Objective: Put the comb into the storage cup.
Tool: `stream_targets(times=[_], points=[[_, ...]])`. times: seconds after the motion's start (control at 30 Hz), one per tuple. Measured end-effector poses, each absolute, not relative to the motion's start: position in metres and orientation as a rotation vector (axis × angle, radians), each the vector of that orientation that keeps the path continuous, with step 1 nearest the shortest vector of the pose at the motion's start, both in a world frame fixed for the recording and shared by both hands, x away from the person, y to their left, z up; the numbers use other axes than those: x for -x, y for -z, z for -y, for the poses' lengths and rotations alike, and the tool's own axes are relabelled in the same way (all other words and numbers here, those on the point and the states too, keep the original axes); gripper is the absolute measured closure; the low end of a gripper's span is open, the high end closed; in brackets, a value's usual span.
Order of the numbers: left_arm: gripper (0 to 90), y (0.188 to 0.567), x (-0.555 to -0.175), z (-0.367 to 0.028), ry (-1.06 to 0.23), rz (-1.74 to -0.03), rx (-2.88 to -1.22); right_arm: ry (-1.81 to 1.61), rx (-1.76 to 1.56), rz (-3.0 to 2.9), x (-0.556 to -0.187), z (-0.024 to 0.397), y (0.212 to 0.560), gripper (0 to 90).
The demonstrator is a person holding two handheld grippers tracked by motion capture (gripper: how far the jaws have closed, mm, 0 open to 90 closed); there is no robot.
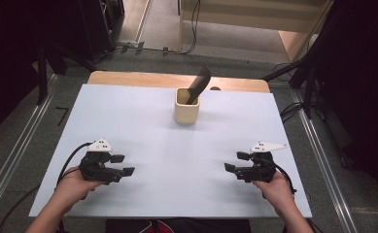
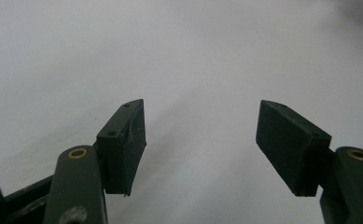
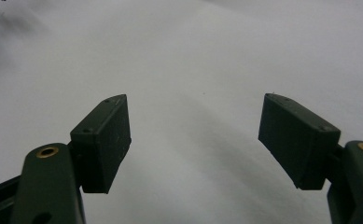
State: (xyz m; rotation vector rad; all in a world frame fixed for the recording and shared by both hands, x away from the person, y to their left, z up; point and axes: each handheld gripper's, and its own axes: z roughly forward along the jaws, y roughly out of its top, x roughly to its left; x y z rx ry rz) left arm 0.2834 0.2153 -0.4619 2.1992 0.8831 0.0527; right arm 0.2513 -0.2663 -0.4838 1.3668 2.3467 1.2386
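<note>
A cream square holder [image 1: 187,105] stands upright at the far middle of the white table [image 1: 143,126]. A black spatula-like utensil [image 1: 197,85] leans out of it toward the right. My left gripper [image 1: 124,164] rests near the front left, pointing inward, its jaws open and empty. My right gripper [image 1: 236,161] rests near the front right, pointing inward, also open and empty. In the left gripper view the left gripper [image 2: 201,142] has only bare white tabletop between its black fingers [image 2: 124,140]. The right gripper [image 3: 195,140] likewise frames bare tabletop between its fingers [image 3: 105,140].
A wooden strip [image 1: 128,79] edges the table's far side. Metal floor rails [image 1: 11,160] run along both sides of the table. Dark stands and cables [image 1: 303,82] crowd the back corners. The broad white surface separates the two grippers.
</note>
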Motion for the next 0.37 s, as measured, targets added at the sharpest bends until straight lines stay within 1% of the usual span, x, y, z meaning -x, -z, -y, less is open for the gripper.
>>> stream_targets(times=[0.37], points=[[34.3,0.4621,-0.284,-0.2158,-0.054,-0.887,-2.193,-1.23,-1.38,-2.35,-0.252,0.2671,0.4845,23.0]])
